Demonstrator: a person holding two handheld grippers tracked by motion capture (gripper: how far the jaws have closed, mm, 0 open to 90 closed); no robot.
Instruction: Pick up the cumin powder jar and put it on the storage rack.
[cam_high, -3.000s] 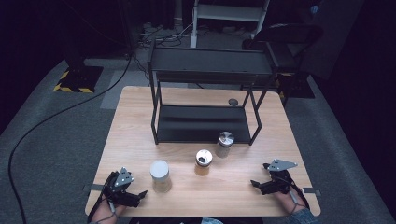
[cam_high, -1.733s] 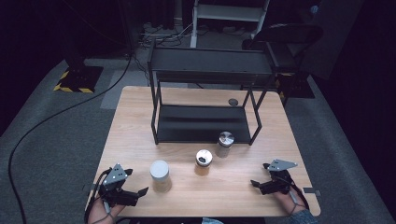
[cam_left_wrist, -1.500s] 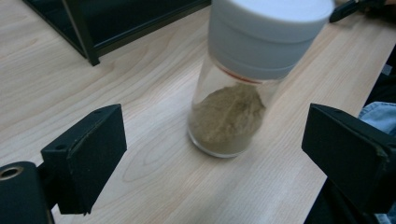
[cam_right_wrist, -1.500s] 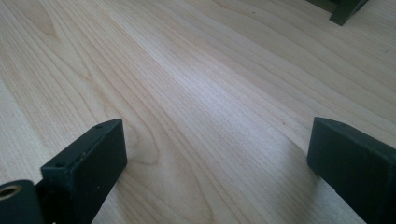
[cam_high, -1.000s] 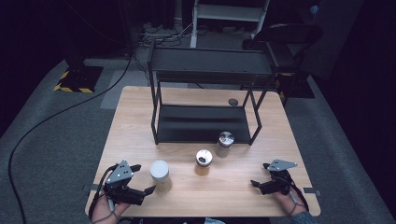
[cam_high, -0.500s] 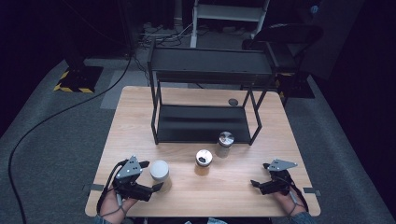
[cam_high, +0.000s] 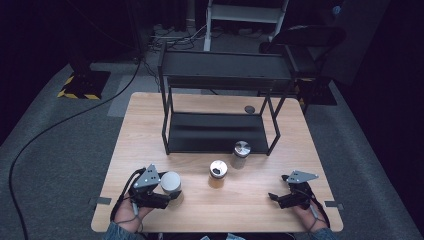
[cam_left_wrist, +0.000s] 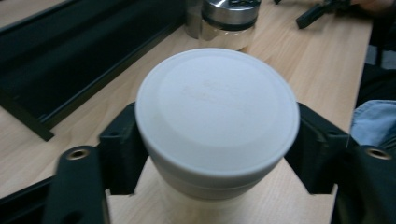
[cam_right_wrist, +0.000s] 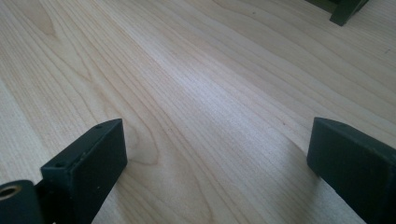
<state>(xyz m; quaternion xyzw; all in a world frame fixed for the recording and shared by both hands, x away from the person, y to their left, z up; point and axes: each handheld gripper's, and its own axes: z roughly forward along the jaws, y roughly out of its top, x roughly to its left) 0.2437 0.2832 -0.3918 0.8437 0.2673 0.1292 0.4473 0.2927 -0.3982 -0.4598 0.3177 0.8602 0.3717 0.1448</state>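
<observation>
**Left hand-held gripper around the white-lidded jar**

In the high view, the left hand-held gripper (cam_high: 167, 196) is in the lower left of the frame, on the wooden surface (cam_high: 150, 125). Its two black jaws stand on both sides of the white-lidded jar (cam_high: 171, 183). In the left gripper view the jar (cam_left_wrist: 217, 121) sits in the middle of the frame, between the jaws, and each jaw is just beside the jar body under the lid. Whether the jaws really press on the jar, I cannot tell, because the wide lid hides the contact places.

The right hand-held gripper (cam_high: 274, 197) lies in the lower right of the high view, well apart from the jars. In the right gripper view its jaws are spread wide, with bare wood between them, so it is open and holds nothing.

Near the centre of the high view stands a second jar with a dark opening on top (cam_high: 218, 172), and just up and right from it a jar with a metal lid (cam_high: 241, 152), which is close to the front edge of the black shelf rack (cam_high: 220, 75). The rack fills the upper middle part of the surface. A small dark round object (cam_high: 249, 109) lies behind the rack, toward the upper right.
</observation>
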